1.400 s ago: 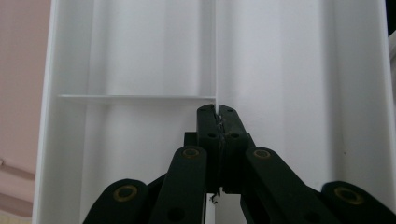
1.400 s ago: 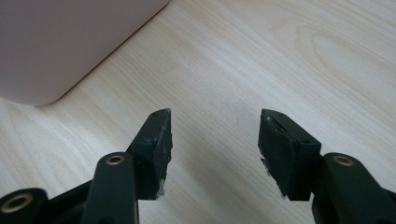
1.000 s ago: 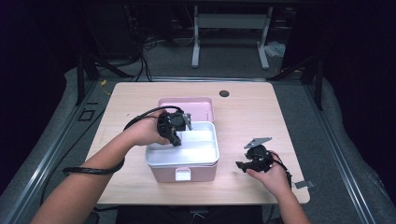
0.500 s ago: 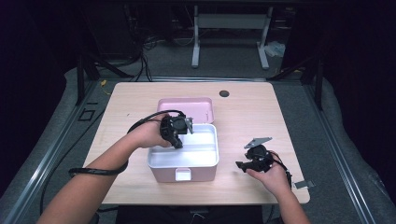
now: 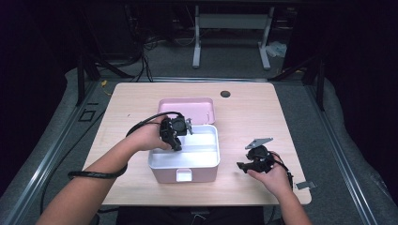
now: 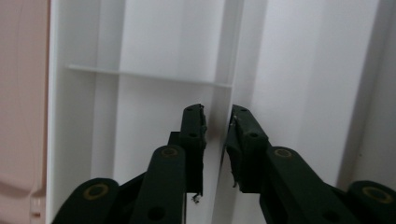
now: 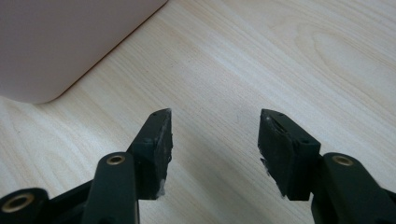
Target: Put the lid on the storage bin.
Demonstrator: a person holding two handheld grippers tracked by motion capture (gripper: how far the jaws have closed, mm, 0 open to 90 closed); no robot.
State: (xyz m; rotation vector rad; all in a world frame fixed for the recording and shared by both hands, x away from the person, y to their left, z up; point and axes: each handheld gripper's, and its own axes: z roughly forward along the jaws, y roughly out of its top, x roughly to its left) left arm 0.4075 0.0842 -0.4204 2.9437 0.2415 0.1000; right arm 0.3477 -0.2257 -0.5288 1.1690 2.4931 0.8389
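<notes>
A: Working inside the pink box (image 5: 206, 171) at the middle of the bench (image 5: 131, 103), with its lid (image 5: 187, 105) just behind it. Reaching down into the box's white tray (image 5: 209, 145) with the left tongs (image 6: 218, 116), drawn narrow astride an upright partition (image 6: 223, 56).

B: Gripping already, or just short of it?

A: Cannot tell. Looks like a sliver of gap at one pad. Seems to be a grasp on that partition, perhaps to lift the tray out of the box.

B: And the right tongs (image 7: 215, 119)?

A: Spread wide, holding nothing, low over bare wood just right of the box, near its front corner.

B: Advice, then?

A: Close squarely on the partition, both pads flat on its faces, well below the top edge. Stay clear of the cross rib (image 6: 149, 77) farther along. Squeeze gently: thin plastic, likely to flex or slip. Lift straight up, no twisting, to avoid jamming the tray against the box walls.

B: Worth bringing the right tongs in?

A: Probably. Press down on the box's front wall, against any tendency to rise with the tray.
</notes>
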